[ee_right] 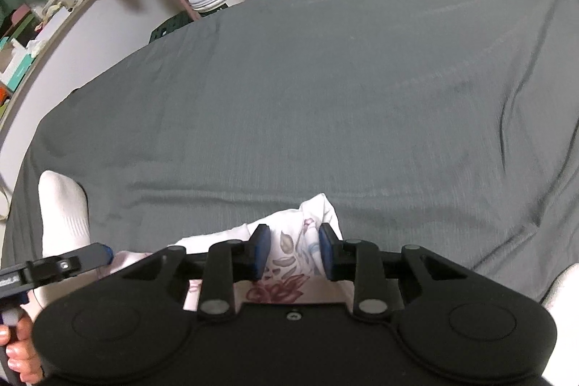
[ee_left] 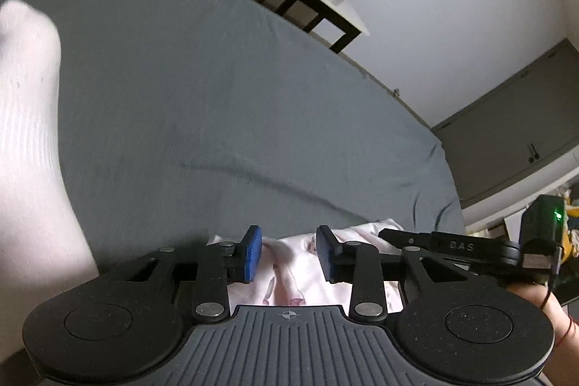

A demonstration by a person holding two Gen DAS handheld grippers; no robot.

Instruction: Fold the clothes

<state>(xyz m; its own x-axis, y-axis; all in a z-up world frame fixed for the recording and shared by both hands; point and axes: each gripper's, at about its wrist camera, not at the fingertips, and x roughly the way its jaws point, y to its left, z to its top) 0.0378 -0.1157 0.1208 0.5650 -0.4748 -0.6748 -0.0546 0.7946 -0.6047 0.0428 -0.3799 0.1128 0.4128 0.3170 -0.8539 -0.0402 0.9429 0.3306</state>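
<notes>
- One white floral-print garment [ee_right: 289,252] lay bunched at the near edge of a grey-sheeted bed [ee_right: 325,89].
- Two tongs, left [ee_left: 288,254] and right [ee_right: 294,250], hovered over it, both parted, gripping nothing.
- Two white-socked feet [ee_right: 63,208] flanked it.

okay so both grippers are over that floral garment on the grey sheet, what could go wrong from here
Both grippers are open over the bunched floral garment, so the left gripper or right gripper might pinch several layers, or the grey sheet underneath. The white-socked foot lies close beside the garment and could get in the way of spreading it. The grippers are also near enough to bump each other.
</notes>
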